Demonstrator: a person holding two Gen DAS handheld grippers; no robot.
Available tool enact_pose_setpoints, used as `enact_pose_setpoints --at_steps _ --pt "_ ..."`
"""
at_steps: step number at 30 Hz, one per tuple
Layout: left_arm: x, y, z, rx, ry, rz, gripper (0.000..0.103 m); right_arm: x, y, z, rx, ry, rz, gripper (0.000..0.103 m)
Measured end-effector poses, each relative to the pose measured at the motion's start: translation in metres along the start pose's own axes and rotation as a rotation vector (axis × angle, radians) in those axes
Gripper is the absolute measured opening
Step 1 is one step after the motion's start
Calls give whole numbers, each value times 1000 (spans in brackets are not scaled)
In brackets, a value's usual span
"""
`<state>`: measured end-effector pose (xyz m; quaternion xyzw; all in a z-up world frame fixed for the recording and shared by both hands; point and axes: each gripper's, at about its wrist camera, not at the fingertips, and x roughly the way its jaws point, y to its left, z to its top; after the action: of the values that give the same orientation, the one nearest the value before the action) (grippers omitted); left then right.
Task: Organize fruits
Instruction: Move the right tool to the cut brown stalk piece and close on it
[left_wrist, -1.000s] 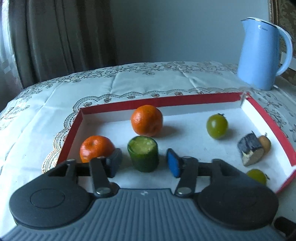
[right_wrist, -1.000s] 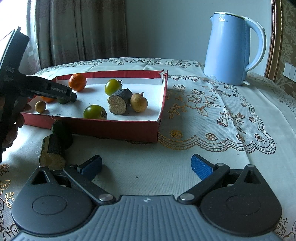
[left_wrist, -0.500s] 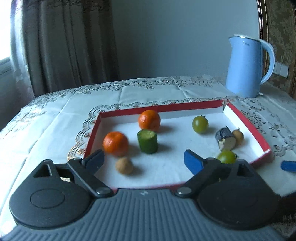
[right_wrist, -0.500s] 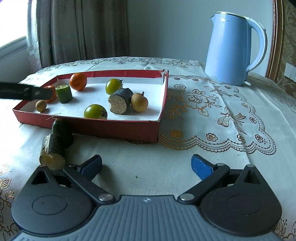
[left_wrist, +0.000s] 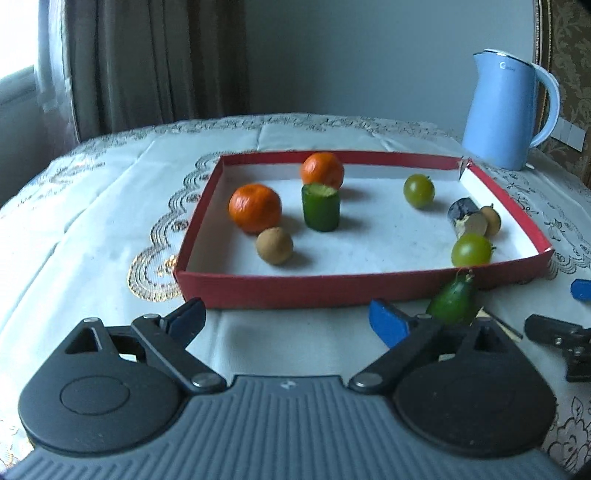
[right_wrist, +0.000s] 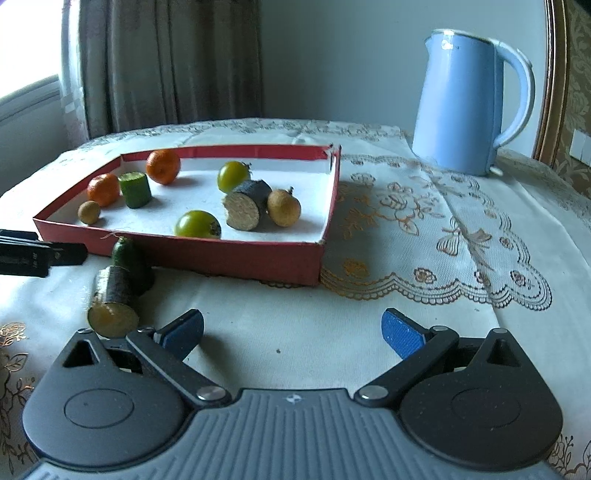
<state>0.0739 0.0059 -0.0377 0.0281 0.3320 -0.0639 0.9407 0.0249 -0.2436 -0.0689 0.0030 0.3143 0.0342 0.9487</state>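
You are holding the left gripper (left_wrist: 288, 314) with its jaws spread wide and nothing between them, hovering over the tablecloth (left_wrist: 92, 229) just short of the red tray (left_wrist: 303, 291). Straight ahead of its fingers, inside the tray, the upright cucumber piece (left_wrist: 320, 208) is standing between two oranges, the nearer orange (left_wrist: 255, 208) to its left and the farther orange (left_wrist: 322, 170) behind it, with a small brown fruit (left_wrist: 274, 245) sitting closest to you. Off to the right of the fingers, a green tomato (left_wrist: 471, 251) is resting against the tray's front wall.

You are keeping the right gripper (right_wrist: 291, 330) wide open too, empty, over bare cloth. Just beyond its left fingertip (right_wrist: 184, 330), outside the tray, a cut dark-skinned piece (right_wrist: 110, 301) is lying on its side, touching a green cucumber end (right_wrist: 131, 258) that is leaning by the tray wall. A blue kettle (right_wrist: 469, 103) is standing far ahead to the right.
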Motion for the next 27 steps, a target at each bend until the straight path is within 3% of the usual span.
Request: enact_pose_setpoints --at_steps 3,10,16,23,27 --pt "6 5 -3 -29 26 -10 95 -8 3 -1 -18 -40 -10 103" --pt "9 2 -6 -7 29 23 103 -32 12 -10 -19 -95 96 103" --pt "8 4 -6 -14 28 16 103 -45 35 -9 -90 -122 164 102" --pt "8 4 -6 -13 26 17 103 -37 56 -2 -128 -104 218 86" --pt "8 4 -6 -13 26 17 103 -28 62 1 -129 -83 244 83"
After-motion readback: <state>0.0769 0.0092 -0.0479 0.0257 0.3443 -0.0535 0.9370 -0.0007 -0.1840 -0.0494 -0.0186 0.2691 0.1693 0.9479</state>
